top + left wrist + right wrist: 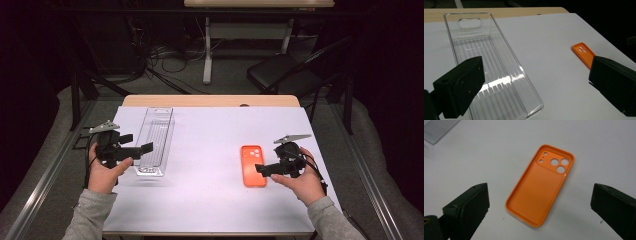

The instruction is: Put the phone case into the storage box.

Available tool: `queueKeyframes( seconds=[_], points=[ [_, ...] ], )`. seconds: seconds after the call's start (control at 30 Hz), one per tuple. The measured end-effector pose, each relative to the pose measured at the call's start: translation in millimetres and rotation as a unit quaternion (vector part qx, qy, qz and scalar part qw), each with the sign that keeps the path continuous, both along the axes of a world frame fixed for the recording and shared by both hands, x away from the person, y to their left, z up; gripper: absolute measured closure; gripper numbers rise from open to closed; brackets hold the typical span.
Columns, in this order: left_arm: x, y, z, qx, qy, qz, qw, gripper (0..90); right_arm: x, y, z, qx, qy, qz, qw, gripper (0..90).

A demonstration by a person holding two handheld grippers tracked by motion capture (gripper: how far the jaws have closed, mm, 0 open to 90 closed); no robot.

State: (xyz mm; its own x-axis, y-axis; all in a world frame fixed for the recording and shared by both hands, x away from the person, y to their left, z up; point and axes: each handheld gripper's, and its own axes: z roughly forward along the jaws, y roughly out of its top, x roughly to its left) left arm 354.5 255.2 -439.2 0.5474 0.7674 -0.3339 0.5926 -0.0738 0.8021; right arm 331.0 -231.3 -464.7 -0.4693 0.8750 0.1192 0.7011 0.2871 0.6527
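An orange phone case (253, 165) lies hollow side up on the white table, camera holes at its far end; it also shows as the orange phone case (540, 185) and the orange phone case (583, 53). A clear ribbed plastic tray (155, 140) lies lengthwise at the left; the same clear tray (491, 65) has a hang-hole at its far end. My left gripper (137, 144) is open beside the tray's near end, jaws wide apart with nothing between them. My right gripper (261, 169) is open, just right of the case; in the right gripper view its jaws straddle the case from above without touching.
The white table top (210, 135) has a wooden strip along its far edge. Beyond it stand a dark chair (285, 72), cables on the floor and another table's legs (207, 47). A corner of the clear tray (437, 130) shows top left in the right gripper view.
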Motion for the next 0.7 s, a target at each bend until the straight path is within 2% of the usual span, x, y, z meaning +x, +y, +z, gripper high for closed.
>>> queueKeyframes(
  seconds=[0.17,0.3,0.33,0.43,0.47,0.57,0.7],
  points=[
    [2.9,-2.2,3.4,-0.018,-0.001,-0.011,0.9998,0.5,5.3,1.4,0.5,-0.004,0.002,-0.001,1.0000,7.2],
    [4.2,-6.3,5.6,-0.010,-0.003,-0.011,0.9999,1.6,8.4,2.1,1.2,-0.002,0.009,-0.002,1.0000,10.3],
    [5.4,-9.5,6.3,-0.009,-0.004,-0.015,0.9998,1.7,10.5,2.7,2.2,-0.006,0.012,0.000,0.9999,13.8],
    [6.7,-13.3,6.2,0.001,-0.002,-0.016,0.9999,1.7,13.7,4.6,4.1,-0.016,0.019,0.003,0.9997,14.4],
    [8.3,-17.1,5.4,0.014,0.001,-0.020,0.9997,1.7,14.8,5.1,4.4,-0.016,0.023,0.004,0.9996,14.6],
    [10.1,-21.3,3.7,0.025,-0.001,-0.020,0.9995,1.7,18.0,7.1,4.4,-0.022,0.029,0.001,0.9993,17.3],
    [9.6,-23.0,1.5,0.028,-0.006,-0.028,0.9992,4.4,22.6,8.8,2.9,-0.035,0.036,-0.005,0.9987,21.3]
  ],
)
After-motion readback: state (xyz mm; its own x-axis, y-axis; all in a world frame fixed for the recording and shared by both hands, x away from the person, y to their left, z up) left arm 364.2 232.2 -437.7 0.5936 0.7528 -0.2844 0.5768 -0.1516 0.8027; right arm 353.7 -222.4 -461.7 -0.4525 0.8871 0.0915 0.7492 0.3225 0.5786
